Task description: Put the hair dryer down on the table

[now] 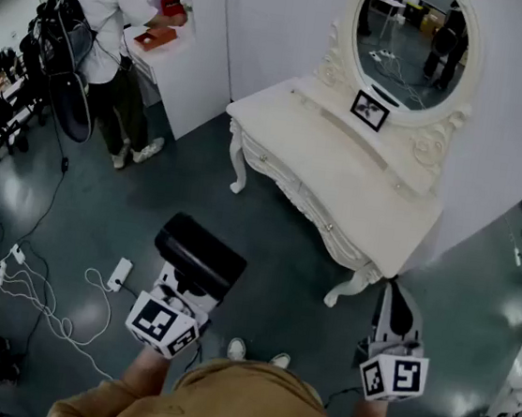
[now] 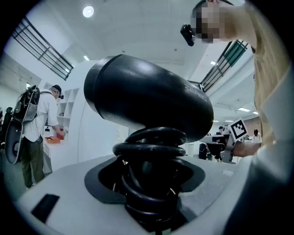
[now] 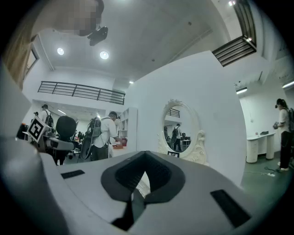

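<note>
A black hair dryer is held above the floor with my left gripper shut on its handle. In the left gripper view the dryer's barrel fills the middle. Its cord is coiled round the handle between the jaws of the left gripper. My right gripper points at the near corner of the white dressing table. In its own view the right gripper has its jaws together with nothing between them. The table is some way ahead of both grippers.
An oval mirror and a small marker card stand at the back of the table. A person with a backpack stands at a white counter on the far left. White cables and a power strip lie on the floor at left.
</note>
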Available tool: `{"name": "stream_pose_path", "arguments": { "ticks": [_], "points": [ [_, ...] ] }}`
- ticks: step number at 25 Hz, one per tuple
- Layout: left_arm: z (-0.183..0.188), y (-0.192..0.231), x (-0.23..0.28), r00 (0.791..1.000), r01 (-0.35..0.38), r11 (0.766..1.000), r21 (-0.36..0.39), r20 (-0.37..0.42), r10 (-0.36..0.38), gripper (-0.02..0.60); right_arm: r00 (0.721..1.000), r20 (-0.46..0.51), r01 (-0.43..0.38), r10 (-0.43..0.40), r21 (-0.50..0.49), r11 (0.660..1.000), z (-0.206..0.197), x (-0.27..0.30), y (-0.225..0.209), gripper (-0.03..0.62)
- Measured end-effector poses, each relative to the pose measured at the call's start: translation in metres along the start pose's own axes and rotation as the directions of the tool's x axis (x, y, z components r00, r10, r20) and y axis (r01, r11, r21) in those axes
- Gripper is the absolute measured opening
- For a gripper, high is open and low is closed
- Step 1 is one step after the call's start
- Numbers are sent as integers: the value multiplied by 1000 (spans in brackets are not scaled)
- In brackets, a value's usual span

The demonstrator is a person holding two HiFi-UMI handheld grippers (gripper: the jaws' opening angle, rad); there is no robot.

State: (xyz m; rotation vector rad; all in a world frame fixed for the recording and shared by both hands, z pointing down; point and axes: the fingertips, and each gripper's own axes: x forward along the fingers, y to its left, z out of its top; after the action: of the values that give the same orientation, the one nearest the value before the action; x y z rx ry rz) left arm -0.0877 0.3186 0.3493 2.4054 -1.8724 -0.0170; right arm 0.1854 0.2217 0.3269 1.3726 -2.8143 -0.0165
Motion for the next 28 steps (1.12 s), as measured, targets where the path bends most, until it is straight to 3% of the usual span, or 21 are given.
{"name": "stream_pose_path", "arguments": {
  "ticks": [10,15,28],
  "points": [
    [1,5,-1,999,-35,999,17,1,35,267,1000,-6,-22,22,-7,1000,0,9,2,2],
    [0,14,0,999,-38,999,29,8,38,265,998,34,-61,59,73,995,1,14,10,3],
    [-2,53,-4,999,11,1000,26,37,-12,267,1000,13,-7,7,35,999,-6,30,44,3]
  ]
}}
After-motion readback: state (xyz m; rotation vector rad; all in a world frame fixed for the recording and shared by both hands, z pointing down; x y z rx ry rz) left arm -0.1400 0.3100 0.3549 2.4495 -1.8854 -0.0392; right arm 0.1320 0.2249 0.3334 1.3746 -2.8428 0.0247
